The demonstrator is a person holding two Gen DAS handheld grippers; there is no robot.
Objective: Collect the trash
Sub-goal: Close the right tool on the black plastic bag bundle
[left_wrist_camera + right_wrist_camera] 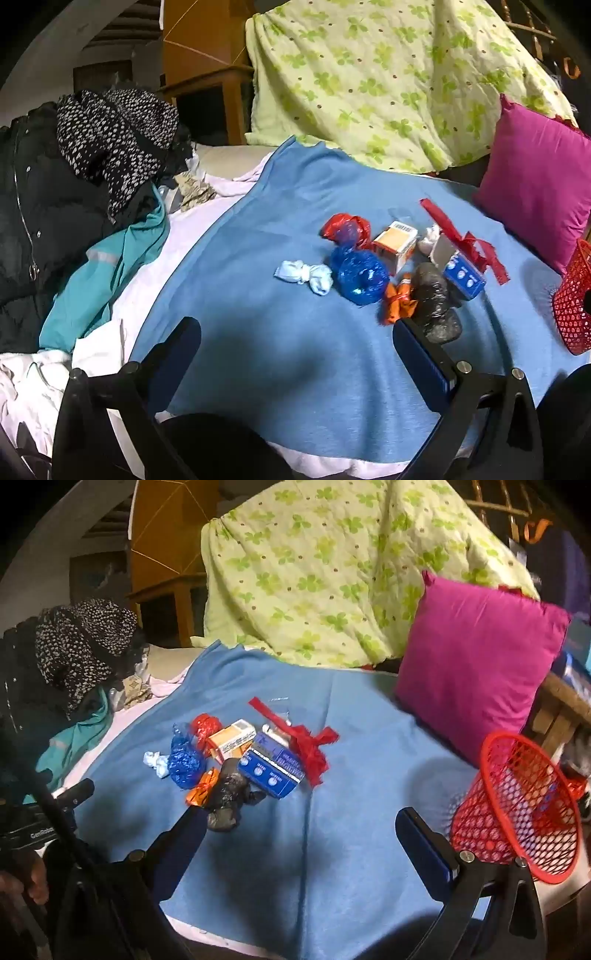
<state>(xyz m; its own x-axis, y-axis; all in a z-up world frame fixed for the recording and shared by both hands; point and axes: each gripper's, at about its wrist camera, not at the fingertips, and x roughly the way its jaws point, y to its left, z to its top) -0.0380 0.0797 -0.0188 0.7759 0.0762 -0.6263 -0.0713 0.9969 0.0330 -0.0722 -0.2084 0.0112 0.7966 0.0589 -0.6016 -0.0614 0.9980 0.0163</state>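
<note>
Many bits of trash lie in a heap on the blue blanket (332, 849) of the bed, and none is picked up yet.

Both my left jaws (295, 354) and my right jaws (299, 842) are wide open and hold nothing. The blue bag (184, 766), red bag (205, 727), orange wrapper (201, 792) and black bag (227, 801) look light, soft and crinkly, so I think I should pinch each one at its middle or its twisted end. The orange box (231, 740) and blue box (273, 771) look stiff but easy to crush, so I would hold their flat sides. The white tissue (155, 762) is very soft. The red ribbon (306, 746) lies partly on the blue box. The red basket (517, 812) sits tipped at the right, near the pink pillow (476, 657). Clothes (92, 184) are piled at the left, well apart from the trash.
</note>
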